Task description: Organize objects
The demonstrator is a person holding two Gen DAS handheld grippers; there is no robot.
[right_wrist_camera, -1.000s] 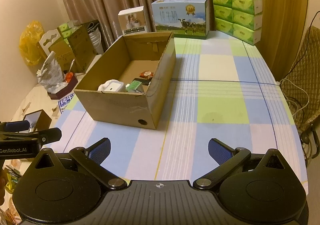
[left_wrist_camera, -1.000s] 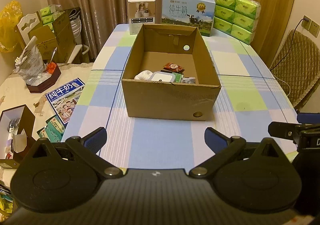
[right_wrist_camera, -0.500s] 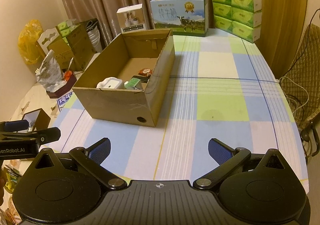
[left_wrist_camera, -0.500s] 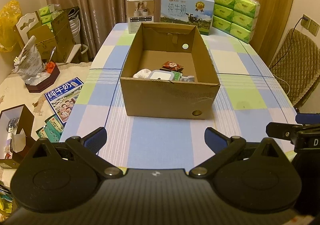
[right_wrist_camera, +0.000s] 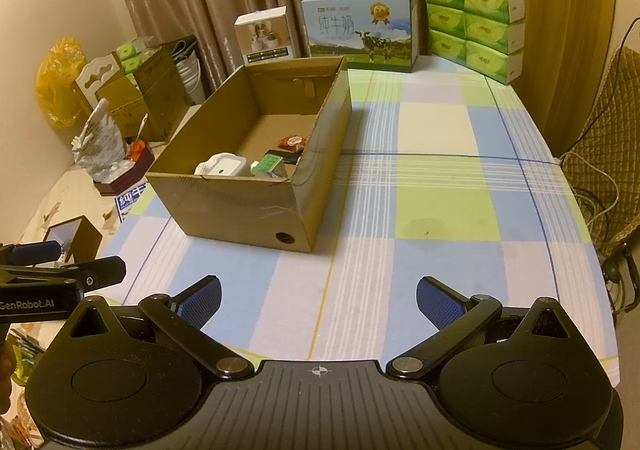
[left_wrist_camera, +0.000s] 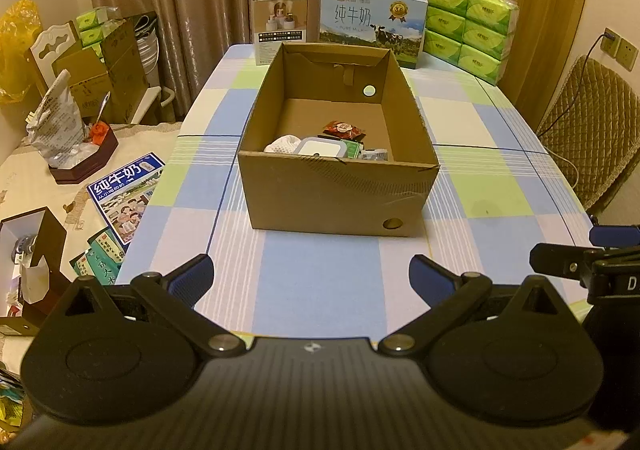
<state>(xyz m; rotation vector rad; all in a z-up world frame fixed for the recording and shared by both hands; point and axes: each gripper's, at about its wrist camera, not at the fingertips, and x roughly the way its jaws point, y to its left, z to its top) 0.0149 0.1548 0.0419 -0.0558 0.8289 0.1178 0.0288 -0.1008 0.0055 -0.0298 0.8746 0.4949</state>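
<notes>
Milk carton (left_wrist_camera: 372,25), tissue packs (left_wrist_camera: 470,25), chair (left_wrist_camera: 588,126).

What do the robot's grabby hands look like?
Both look alike. The left gripper and the right gripper are black, with two round discs at the base, silver rivets on angled arms, and blue bumpy pads at the tips. White lettering on the left one's side reads GenRobot.AI. No cables or sleeves show.
</notes>
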